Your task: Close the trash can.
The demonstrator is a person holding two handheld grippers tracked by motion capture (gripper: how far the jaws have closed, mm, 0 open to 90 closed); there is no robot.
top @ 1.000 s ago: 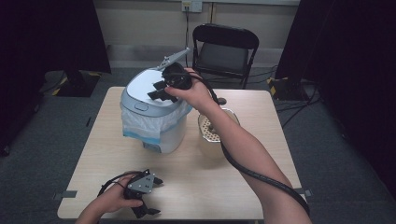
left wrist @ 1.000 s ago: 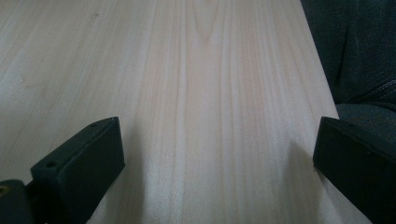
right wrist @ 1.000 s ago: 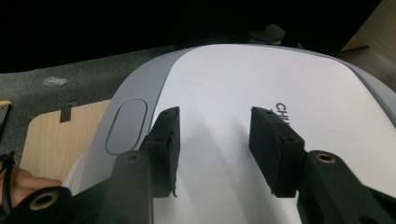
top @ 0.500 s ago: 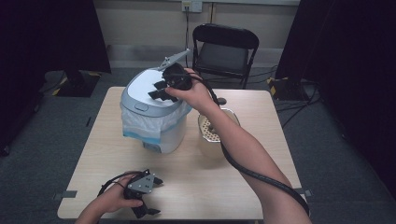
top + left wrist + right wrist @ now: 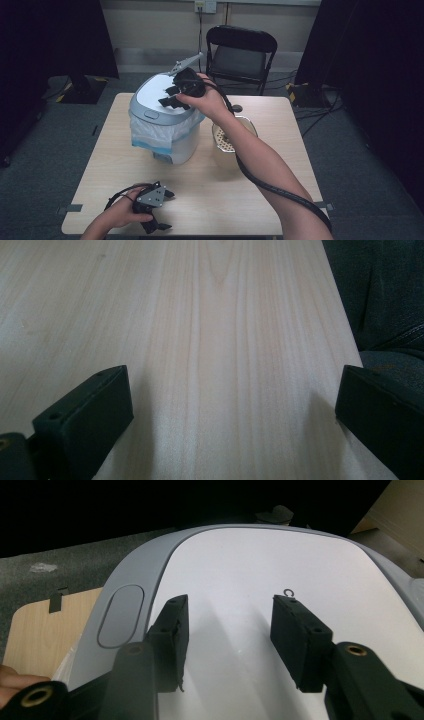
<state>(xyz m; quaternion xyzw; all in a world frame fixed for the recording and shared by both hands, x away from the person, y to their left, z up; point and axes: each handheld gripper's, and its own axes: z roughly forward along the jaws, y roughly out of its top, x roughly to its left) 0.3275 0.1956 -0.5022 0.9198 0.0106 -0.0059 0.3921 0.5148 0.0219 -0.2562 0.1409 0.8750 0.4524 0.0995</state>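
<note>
Hovering our right gripper point(image 5: 227, 645) over the bin's smooth white lid point(image 5: 260, 595); jaws have just been opening to a narrow gap, nothing between them. Rounded grey rim, oval button point(image 5: 120, 616), crinkled plastic liner point(image 5: 150, 135). The bin stands mid-surface point(image 5: 210, 180), pale woodgrain. Our left gripper point(image 5: 230, 405) rests near the edge, jaws wide, empty.

The left claw point(image 5: 225, 415) hangs low over the pale wooden desk point(image 5: 210, 330), its two black jaws rising from the bottom corners and standing wide apart with nothing between them. Each casts a soft shadow on the grain. Beyond the desk's edge at the right lies dark grey carpet point(image 5: 380, 295).
</note>
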